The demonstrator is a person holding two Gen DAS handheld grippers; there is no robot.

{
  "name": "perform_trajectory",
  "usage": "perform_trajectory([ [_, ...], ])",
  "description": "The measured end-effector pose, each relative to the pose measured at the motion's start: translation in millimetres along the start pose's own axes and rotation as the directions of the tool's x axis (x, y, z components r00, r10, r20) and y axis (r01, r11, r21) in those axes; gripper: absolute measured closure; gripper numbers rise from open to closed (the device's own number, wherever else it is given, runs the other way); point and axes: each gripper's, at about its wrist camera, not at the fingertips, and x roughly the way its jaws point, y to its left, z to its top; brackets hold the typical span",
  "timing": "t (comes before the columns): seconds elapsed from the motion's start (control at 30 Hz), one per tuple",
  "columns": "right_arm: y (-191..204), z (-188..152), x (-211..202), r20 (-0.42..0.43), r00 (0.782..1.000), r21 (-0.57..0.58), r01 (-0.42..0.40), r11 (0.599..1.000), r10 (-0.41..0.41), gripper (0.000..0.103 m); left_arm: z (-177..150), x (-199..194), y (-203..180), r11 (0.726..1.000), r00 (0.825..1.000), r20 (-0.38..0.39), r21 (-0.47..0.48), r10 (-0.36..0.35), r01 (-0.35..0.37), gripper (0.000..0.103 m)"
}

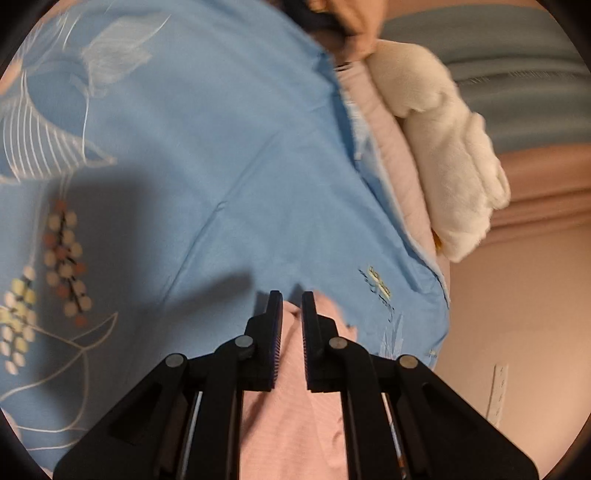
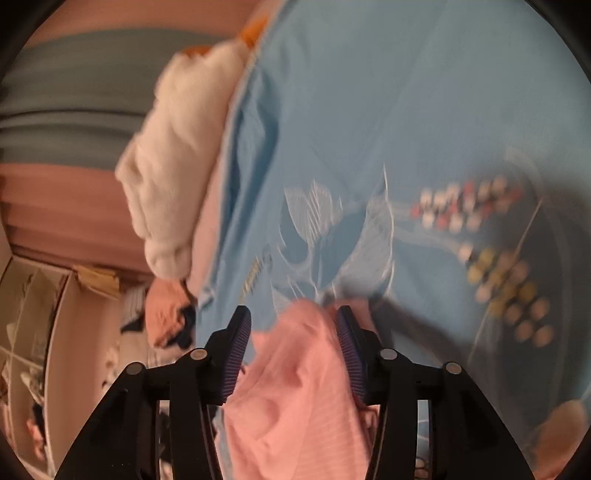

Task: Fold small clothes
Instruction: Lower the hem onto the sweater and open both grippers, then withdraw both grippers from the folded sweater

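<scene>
A small pink ribbed garment (image 1: 291, 406) hangs up between the fingers of my left gripper (image 1: 291, 299), which is shut on it; only a thin gap shows between the pads. In the right wrist view the same pink garment (image 2: 295, 398) lies bunched between the jaws of my right gripper (image 2: 291, 314). Those jaws stand well apart and open, with the cloth loose against the right pad (image 2: 351, 354). Both grippers hover over a light blue bedspread (image 1: 221, 147) printed with white leaves and berry clusters (image 2: 491, 280).
A cream fluffy blanket (image 1: 450, 147) (image 2: 177, 166) lies bunched along the bed's edge over a pale pink sheet (image 1: 391, 147). A person's hand (image 1: 354, 22) shows at the top. Beside the bed sit a heap of other clothes (image 2: 166, 317) and an open box (image 2: 40, 295).
</scene>
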Motion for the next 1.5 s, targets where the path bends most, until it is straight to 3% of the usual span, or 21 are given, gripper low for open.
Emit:
perform_trajectory([
  [0.07, 18, -5, -6, -0.022, 1.000, -0.123, 0.018, 0.992, -0.020, 0.054, -8, -4, -16, 0.995, 1.000, 0.000, 0.099, 0.016, -0.016, 0.096],
  [0.13, 39, -17, -5, -0.041, 0.994, -0.293, 0.081, 0.953, -0.097, 0.054, -21, -4, -34, 0.973, 0.999, -0.015, 0.224, 0.050, -0.046, 0.091],
  [0.2, 63, -38, 1, -0.057, 0.979, -0.493, 0.143, 0.858, -0.196, 0.054, -36, 2, -48, 0.944, 0.996, -0.034, 0.323, 0.079, -0.064, 0.090],
  [0.33, 92, -65, 22, -0.073, 0.963, -0.677, 0.142, 0.722, -0.258, 0.054, -58, 21, -60, 0.911, 0.991, -0.095, 0.408, 0.096, -0.049, 0.090],
  [0.47, 110, -98, 52, -0.153, 0.939, -0.803, 0.064, 0.592, -0.308, 0.055, -89, 41, -71, 0.872, 0.978, -0.184, 0.489, 0.097, 0.006, 0.090],
  [0.5, 113, -111, 62, -0.176, 0.928, -0.839, 0.033, 0.543, -0.329, 0.059, -100, 46, -73, 0.858, 0.973, -0.208, 0.514, 0.098, 0.023, 0.090],
  [0.57, 115, -131, 80, -0.208, 0.902, -0.879, -0.004, 0.476, -0.377, 0.076, -118, 57, -79, 0.825, 0.965, -0.242, 0.562, 0.105, 0.052, 0.090],
  [0.6, 115, -139, 89, -0.218, 0.891, -0.891, -0.015, 0.454, -0.398, 0.076, -126, 64, -82, 0.810, 0.960, -0.255, 0.584, 0.113, 0.060, 0.090],
  [0.67, 111, -146, 111, -0.230, 0.870, -0.899, -0.017, 0.439, -0.437, 0.076, -138, 81, -86, 0.778, 0.957, -0.241, 0.628, 0.164, 0.025, 0.090],
  [0.73, 106, -145, 133, -0.192, 0.858, -0.908, 0.029, 0.418, -0.477, 0.076, -140, 96, -85, 0.763, 0.958, -0.206, 0.646, 0.198, -0.019, 0.090],
  [0.83, 115, -133, 151, -0.133, 0.873, -0.905, 0.087, 0.417, -0.470, 0.076, -128, 104, -86, 0.771, 0.973, -0.129, 0.633, 0.193, -0.069, 0.092],
  [0.93, 121, -118, 160, -0.059, 0.877, -0.886, 0.174, 0.429, -0.476, 0.076, -111, 104, -90, 0.787, 0.976, -0.066, 0.605, 0.207, -0.126, 0.092],
  [1.03, 122, -107, 155, -0.011, 0.882, -0.856, 0.235, 0.461, -0.471, 0.076, -101, 99, -92, 0.782, 0.971, -0.007, 0.593, 0.240, -0.189, 0.091],
  [1.13, 117, -98, 128, 0.010, 0.897, -0.822, 0.259, 0.508, -0.442, 0.076, -97, 83, -86, 0.785, 0.972, 0.006, 0.589, 0.233, -0.191, 0.089],
  [1.2, 115, -101, 104, 0.026, 0.906, -0.827, 0.257, 0.501, -0.422, 0.076, -103, 74, -83, 0.773, 0.973, -0.004, 0.608, 0.229, -0.179, 0.084],
  [1.27, 109, -109, 78, -0.008, 0.920, -0.844, 0.204, 0.496, -0.391, 0.076, -113, 63, -77, 0.757, 0.976, -0.023, 0.636, 0.215, -0.151, 0.084],
  [1.33, 96, -119, 62, -0.033, 0.906, -0.861, 0.188, 0.472, -0.421, 0.076, -121, 54, -69, 0.739, 0.976, -0.025, 0.657, 0.216, -0.147, 0.084],
  [1.37, 87, -125, 58, -0.028, 0.887, -0.872, 0.203, 0.445, -0.460, 0.076, -126, 50, -63, 0.730, 0.973, -0.015, 0.664, 0.232, -0.164, 0.084],
  [1.43, 69, -132, 53, 0.009, 0.849, -0.882, 0.256, 0.395, -0.529, 0.076, -130, 46, -47, 0.737, 0.966, -0.019, 0.651, 0.260, -0.185, 0.086],
  [1.5, 57, -128, 32, 0.017, 0.859, -0.860, 0.274, 0.431, -0.511, 0.077, -131, 38, -35, 0.761, 0.968, -0.014, 0.621, 0.250, -0.188, 0.087],
])
